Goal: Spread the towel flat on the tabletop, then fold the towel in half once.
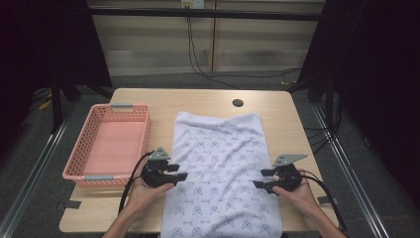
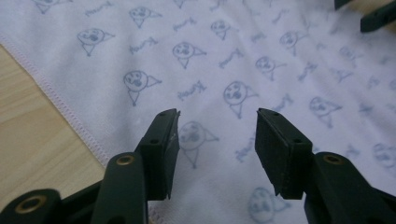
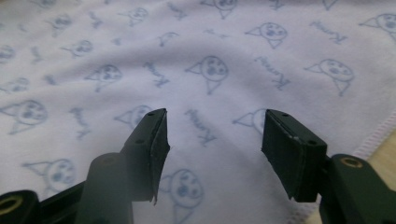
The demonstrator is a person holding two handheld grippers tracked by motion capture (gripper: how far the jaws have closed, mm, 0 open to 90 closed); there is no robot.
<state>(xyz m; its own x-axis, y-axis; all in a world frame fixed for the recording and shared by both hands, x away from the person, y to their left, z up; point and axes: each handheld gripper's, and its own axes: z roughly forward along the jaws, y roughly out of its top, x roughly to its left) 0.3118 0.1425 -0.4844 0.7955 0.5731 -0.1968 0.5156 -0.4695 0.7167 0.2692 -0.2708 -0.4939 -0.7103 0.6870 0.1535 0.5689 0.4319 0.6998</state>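
Both the left gripper (image 1: 179,172) and right gripper (image 1: 261,179) hold their jaws apart, empty, hands low over opposite edges of the towel (image 1: 220,168) on the bench (image 1: 163,101).

Looks forward and down from above the near side of the desk (image 1: 198,99) in the high view, rides low and close over the patterned towel (image 1: 220,163) in both gripper views, sharing that cloth at frame centre.
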